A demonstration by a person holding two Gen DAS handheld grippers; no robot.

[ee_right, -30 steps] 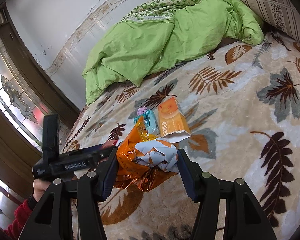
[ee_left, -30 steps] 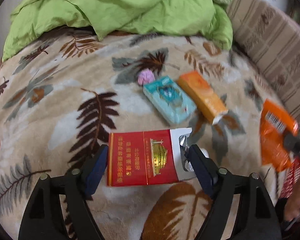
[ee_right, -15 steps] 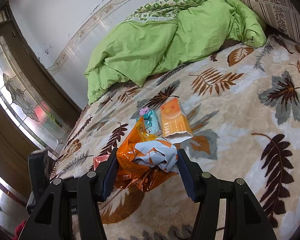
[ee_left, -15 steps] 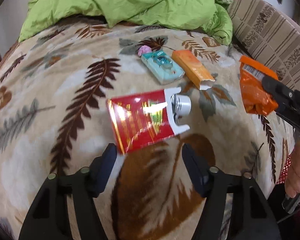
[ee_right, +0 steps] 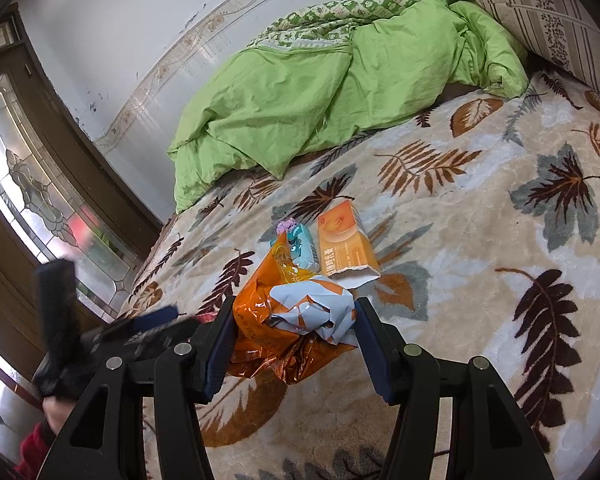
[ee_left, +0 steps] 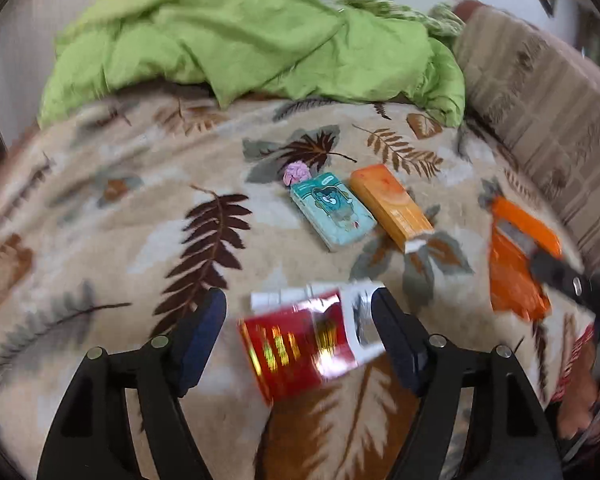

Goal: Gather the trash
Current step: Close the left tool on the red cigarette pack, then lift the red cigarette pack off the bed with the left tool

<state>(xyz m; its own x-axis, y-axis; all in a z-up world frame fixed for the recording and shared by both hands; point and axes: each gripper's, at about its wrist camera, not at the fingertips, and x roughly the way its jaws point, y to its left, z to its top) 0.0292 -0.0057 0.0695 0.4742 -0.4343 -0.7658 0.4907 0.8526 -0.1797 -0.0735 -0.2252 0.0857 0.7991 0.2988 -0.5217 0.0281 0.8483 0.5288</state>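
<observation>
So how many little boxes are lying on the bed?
3. A red box sits between the left gripper fingers. A teal box lies farther up the blanket, and an orange box lies right beside it. More could hide under the green quilt.

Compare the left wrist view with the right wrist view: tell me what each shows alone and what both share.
Left wrist only: the red cigarette pack, blurred, lying between the open jaws of the left hand-held gripper.

Right wrist only: the window, the wall, and the crumpled white paper bundled with the orange wrapper in the right hand-held gripper.

Both: orange wrapper, teal pack, orange box, pink wad, green duvet, leaf-print blanket.
</observation>
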